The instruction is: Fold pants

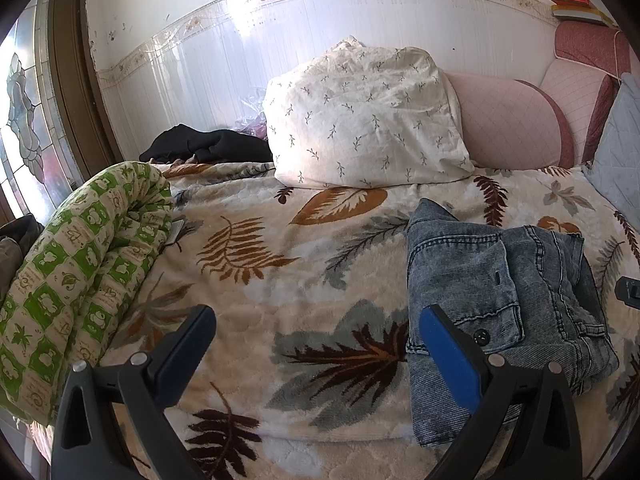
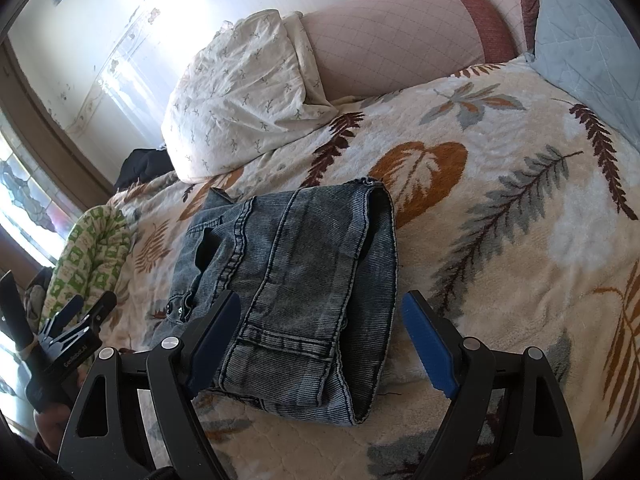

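1. Pants [image 1: 500,312]: faded blue denim, folded into a compact stack of several layers. They lie on the leaf-patterned blanket [image 1: 280,280] that covers the bed, toward the bed's near edge. A pocket flap with a dark button faces up in the left wrist view; the waistband with a belt loop and a raw hem show in the right wrist view [image 2: 288,288].

2. Left gripper [image 1: 316,344]: fingers spread wide apart with nothing between them. The blue-padded right finger [image 1: 450,356] stands in front of the near left corner of the pants; contact cannot be told. The other finger is over bare blanket.

3. Right gripper [image 2: 320,336]: fingers set well apart, clamped on nothing. It hovers at the near edge of the pants, which lie in the gap between the fingers. The left finger [image 2: 216,340] overlaps the denim in this view; whether it touches cannot be told.

4. Pillow [image 1: 368,116]: cream with a small sprig print, propped at the far edge of the bed against the wall.

5. Pink cushions [image 1: 508,120]: quilted, just beside the pillow at the far right corner of the bed.

6. Rolled quilt [image 1: 80,264]: green and cream check, lying along the left edge of the bed.

7. Black garment [image 1: 208,146]: crumpled at the far left corner, beside the pillow.

8. Window [image 1: 24,120]: patterned glass in a brown frame, beyond the bed's left edge.
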`<state>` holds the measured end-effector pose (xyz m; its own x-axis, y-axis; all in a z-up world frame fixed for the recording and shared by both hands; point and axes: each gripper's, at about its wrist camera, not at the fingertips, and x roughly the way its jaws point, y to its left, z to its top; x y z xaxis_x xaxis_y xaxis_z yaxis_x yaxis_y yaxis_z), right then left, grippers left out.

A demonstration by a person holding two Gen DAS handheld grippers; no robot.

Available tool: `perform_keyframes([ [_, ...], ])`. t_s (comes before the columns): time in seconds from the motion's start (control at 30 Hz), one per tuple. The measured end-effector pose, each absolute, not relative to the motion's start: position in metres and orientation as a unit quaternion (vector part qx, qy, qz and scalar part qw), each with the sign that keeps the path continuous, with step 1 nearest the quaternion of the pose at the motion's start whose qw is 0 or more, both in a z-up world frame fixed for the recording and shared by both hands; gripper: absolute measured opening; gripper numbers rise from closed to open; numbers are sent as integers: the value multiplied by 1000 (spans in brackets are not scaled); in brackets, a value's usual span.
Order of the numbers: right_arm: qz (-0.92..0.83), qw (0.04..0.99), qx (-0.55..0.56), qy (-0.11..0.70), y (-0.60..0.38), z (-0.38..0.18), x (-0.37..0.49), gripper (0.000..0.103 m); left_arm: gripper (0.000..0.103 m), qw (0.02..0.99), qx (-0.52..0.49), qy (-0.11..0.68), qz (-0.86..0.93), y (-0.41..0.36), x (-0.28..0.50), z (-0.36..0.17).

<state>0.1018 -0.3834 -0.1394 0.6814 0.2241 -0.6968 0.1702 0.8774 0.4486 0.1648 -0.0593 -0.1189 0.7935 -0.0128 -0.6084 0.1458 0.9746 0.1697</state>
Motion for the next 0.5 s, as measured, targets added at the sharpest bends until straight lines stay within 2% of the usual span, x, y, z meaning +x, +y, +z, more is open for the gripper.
perform_keyframes([
  [0.5, 17, 882, 247, 401, -382, -140, 103, 83, 103, 940, 105, 321, -44, -58, 165, -120],
])
